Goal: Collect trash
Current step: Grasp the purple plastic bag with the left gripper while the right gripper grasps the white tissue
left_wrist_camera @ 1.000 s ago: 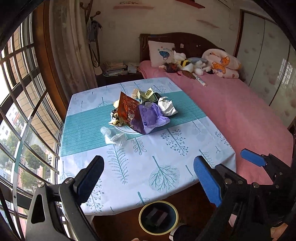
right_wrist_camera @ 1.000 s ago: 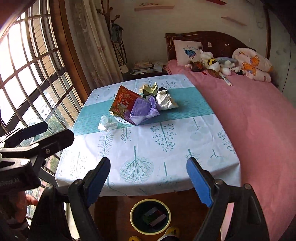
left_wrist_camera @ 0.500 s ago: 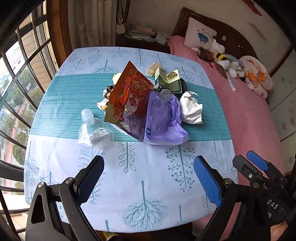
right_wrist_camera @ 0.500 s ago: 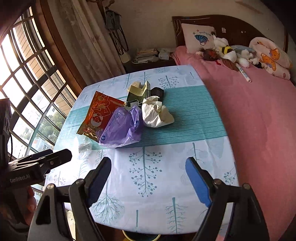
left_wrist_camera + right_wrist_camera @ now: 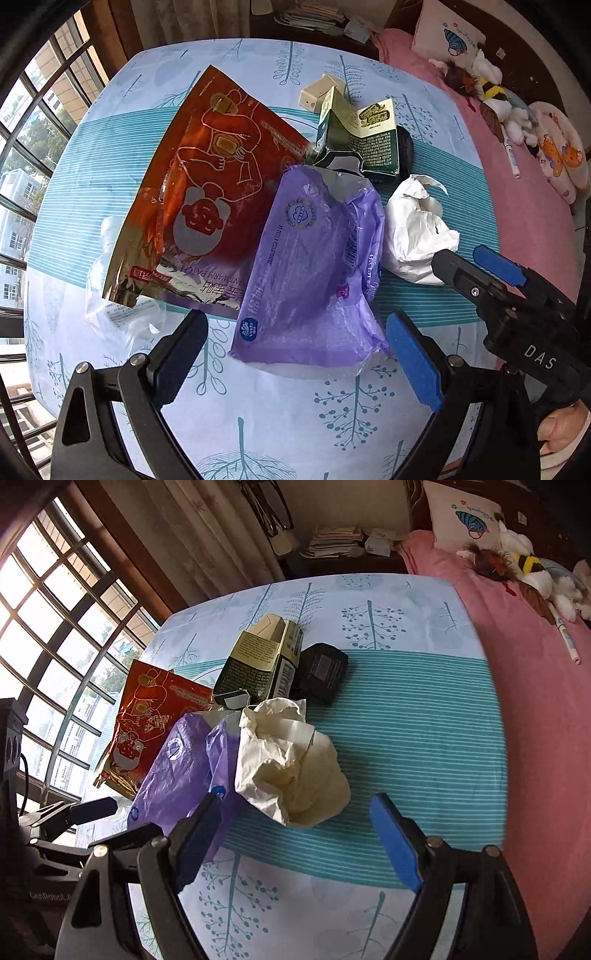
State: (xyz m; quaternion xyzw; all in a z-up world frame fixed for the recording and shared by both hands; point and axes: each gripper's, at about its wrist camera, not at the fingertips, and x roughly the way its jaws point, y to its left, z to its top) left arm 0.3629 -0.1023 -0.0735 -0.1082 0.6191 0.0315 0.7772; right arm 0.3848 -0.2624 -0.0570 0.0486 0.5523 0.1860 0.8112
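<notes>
Your left gripper (image 5: 295, 354) hangs over the near edge of the trash pile, jaws spread wide, nothing between the pads. Your right gripper (image 5: 291, 838) is also released, jaws wide, empty.

Left wrist view, near to far:
- Purple plastic bag (image 5: 310, 273) just ahead of the left fingertips at 12 o'clock; long axis runs 6 to 12, the printed end nearest you.
- Clear plastic bag (image 5: 122, 306) at 10 o'clock, partly under the red pouch.
- Red foil pouch (image 5: 207, 192) overlapping the purple bag's left side; long axis tilted from 7 to 1 o'clock, one corner pointing away.
- Crumpled white paper (image 5: 417, 236) at 2 o'clock, touching the purple bag; the right gripper's tip sits just beside it.
- Green carton (image 5: 365, 140) behind, lying open, at 1 o'clock.

All of it rests on the tree-print tablecloth (image 5: 351, 402), on the teal stripe. In the right wrist view the paper wad lies just ahead, between the fingers' lines.
</notes>
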